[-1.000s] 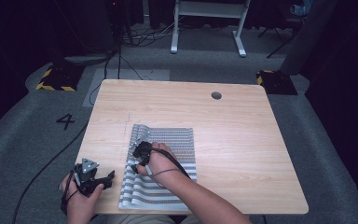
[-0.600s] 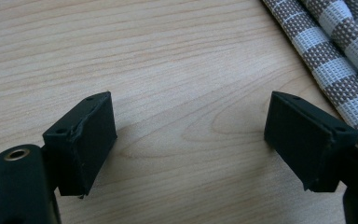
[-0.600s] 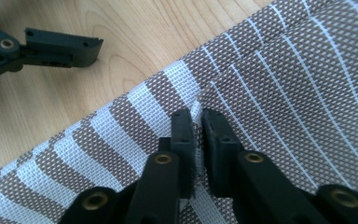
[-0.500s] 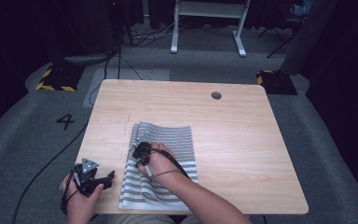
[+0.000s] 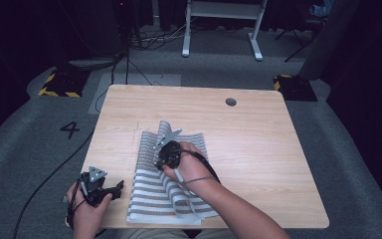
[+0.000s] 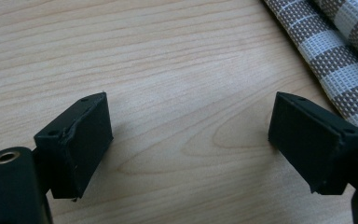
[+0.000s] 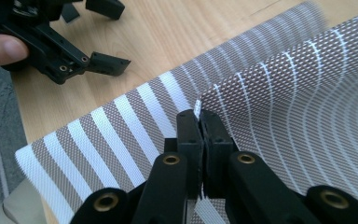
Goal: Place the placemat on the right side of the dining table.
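The right gripper (image 7: 199, 122) has its two jaws pressed together on an edge of the striped cloth (image 5: 179, 194), and the pinched part rises in a fold above the rest of the cloth. This gripper (image 5: 168, 149) is over the middle of the cloth, which lies flat on the wooden table (image 5: 258, 149) under and around it, reaching to the table edge near the person.

The left gripper (image 6: 191, 135) has its jaws spread and they have just been opening; nothing is between them, only bare table below. The cloth (image 6: 335, 51) lies just beside one jaw. This gripper (image 5: 110, 188) rests near the table's near corner, apart from the right gripper.
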Demonstrator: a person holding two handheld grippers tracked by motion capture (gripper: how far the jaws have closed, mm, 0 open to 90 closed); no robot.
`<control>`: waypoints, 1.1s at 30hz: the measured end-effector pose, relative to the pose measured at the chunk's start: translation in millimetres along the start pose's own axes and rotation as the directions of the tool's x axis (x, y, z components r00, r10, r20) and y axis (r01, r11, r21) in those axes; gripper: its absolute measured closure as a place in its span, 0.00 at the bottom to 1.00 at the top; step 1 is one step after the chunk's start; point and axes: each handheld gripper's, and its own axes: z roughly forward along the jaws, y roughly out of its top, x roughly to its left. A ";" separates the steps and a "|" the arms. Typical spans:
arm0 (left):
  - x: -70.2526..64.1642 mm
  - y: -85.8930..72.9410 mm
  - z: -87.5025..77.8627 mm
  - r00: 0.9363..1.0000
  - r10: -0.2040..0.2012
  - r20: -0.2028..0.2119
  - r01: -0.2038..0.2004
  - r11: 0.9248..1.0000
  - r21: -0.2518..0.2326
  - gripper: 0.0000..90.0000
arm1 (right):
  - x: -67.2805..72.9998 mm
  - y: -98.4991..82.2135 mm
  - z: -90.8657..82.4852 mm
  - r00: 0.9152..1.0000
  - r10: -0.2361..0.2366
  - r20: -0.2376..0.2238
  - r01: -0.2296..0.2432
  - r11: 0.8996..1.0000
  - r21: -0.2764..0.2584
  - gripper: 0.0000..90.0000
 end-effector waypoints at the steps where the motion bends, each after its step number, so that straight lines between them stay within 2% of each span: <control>1: 0.2 0.6 0.6 1.000 0.002 -0.002 -0.002 1.000 0.000 0.15 | -1.9 -0.6 -7.0 1.000 0.000 0.000 0.000 1.000 -0.010 0.98; 2: 0.2 1.3 1.2 1.000 0.002 0.002 -0.002 1.000 0.003 0.15 | -3.3 -1.2 -14.5 1.000 0.002 0.008 -0.002 1.000 -0.010 0.98; 4: 0.1 2.1 2.1 1.000 -0.001 0.000 0.001 1.000 0.001 0.14 | -8.8 -2.6 -27.4 0.999 -0.030 0.027 0.031 0.999 -0.035 0.98; 7: 0.1 3.2 3.1 1.000 0.000 0.001 0.000 1.000 0.004 0.14 | -15.6 -5.3 -48.6 0.998 -0.031 0.054 0.034 0.998 -0.052 0.98; 9: -0.2 3.7 3.4 1.000 -0.002 0.002 0.002 1.000 0.008 0.13 | -20.1 -6.8 -62.6 0.997 -0.028 0.078 0.034 0.997 -0.064 0.98; 10: 0.0 3.9 3.6 1.000 0.000 0.002 0.000 1.000 0.006 0.13 | -21.9 -7.5 -71.5 0.995 -0.012 0.095 0.019 0.997 -0.072 0.98; 11: 0.0 4.0 3.7 1.000 0.001 0.000 -0.001 1.000 0.005 0.13 | -24.7 -8.4 -76.6 0.994 -0.027 0.108 0.036 0.996 -0.078 0.98; 12: 0.0 4.0 3.7 1.000 0.001 0.000 -0.001 1.000 0.005 0.13 | -25.9 -9.0 -83.9 0.993 -0.014 0.117 0.024 0.996 -0.085 0.98; 17: 0.0 3.9 3.8 1.000 0.001 0.003 -0.001 1.000 0.006 0.13 | -35.4 -12.3 -116.9 0.984 -0.001 0.177 0.022 0.993 -0.117 0.99; 21: 0.0 3.9 3.7 1.000 0.001 0.001 -0.001 1.000 0.007 0.13 | -44.5 -13.8 -137.8 0.972 0.015 0.235 0.019 0.990 -0.140 0.99; 25: -0.1 3.9 3.7 1.000 0.001 0.001 -0.001 1.000 0.007 0.13 | -58.4 -17.9 -157.1 0.952 0.039 0.302 0.010 0.988 -0.157 0.99; 28: -0.1 3.9 3.7 1.000 0.001 0.000 -0.001 1.000 0.006 0.13 | -70.0 -21.9 -166.3 0.944 0.060 0.323 -0.004 0.985 -0.172 0.99; 29: -0.1 3.9 3.7 1.000 0.001 0.001 -0.001 1.000 0.006 0.13 | -75.2 -23.5 -169.5 0.939 0.075 0.335 -0.015 0.984 -0.178 0.99; 33: 0.0 4.2 3.9 1.000 -0.001 -0.001 0.001 1.000 0.006 0.13 | -89.6 -29.1 -178.0 0.919 0.075 0.386 -0.006 0.984 -0.177 0.99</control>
